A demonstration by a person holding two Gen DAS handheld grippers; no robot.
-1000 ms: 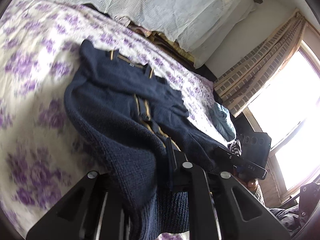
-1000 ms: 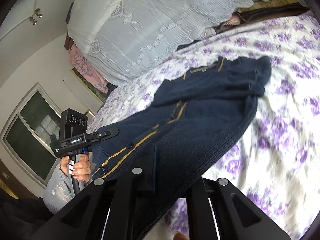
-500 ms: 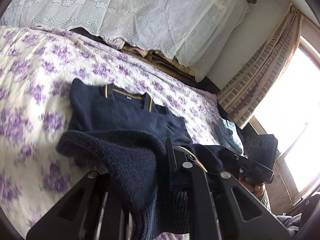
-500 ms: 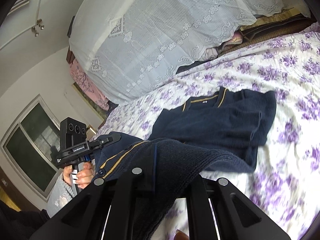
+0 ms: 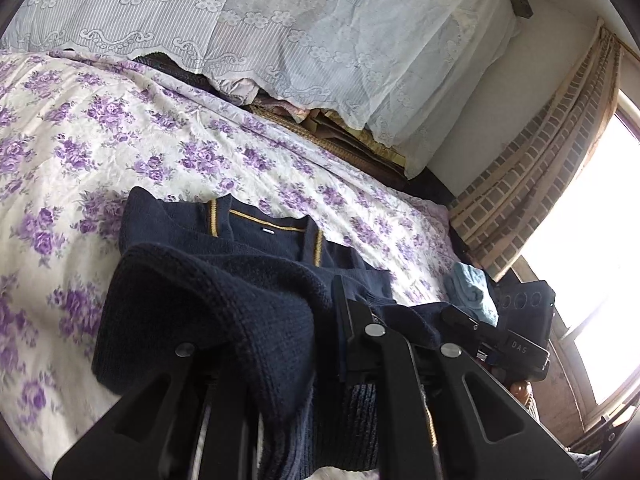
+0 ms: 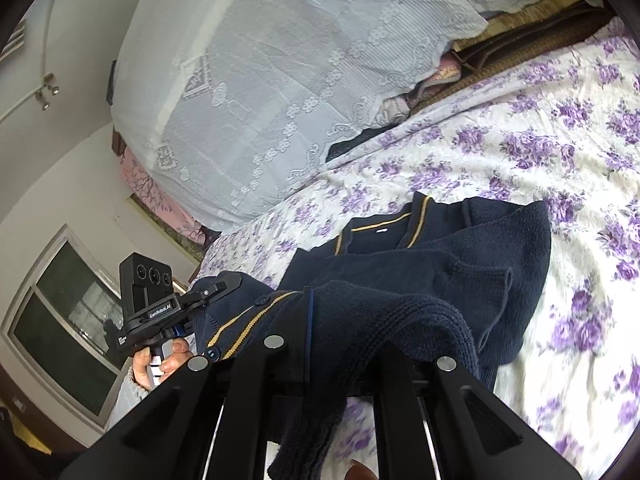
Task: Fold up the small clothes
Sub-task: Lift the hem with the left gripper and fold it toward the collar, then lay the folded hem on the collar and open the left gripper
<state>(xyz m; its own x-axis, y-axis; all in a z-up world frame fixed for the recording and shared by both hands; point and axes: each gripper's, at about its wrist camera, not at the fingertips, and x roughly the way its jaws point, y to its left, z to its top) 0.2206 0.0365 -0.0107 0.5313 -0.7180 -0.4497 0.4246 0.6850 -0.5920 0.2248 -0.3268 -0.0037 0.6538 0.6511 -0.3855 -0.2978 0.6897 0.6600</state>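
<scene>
Navy knit cardigan (image 5: 224, 320) (yellow-striped collar farthest from the cameras) lies on the floral bedsheet (image 5: 100, 140), its near hem lifted and draped over both tools. Left gripper (image 5: 280, 360) and right gripper (image 6: 340, 344) each pinch that hem between closed fingers.

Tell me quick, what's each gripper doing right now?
Left gripper: closed on the navy cardigan hem.
Right gripper: closed on the same cardigan's hem.

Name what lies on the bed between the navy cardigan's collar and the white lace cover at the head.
Only bare floral bedsheet lies between the navy cardigan collar and the lace cover; both wrist views show it.
</scene>
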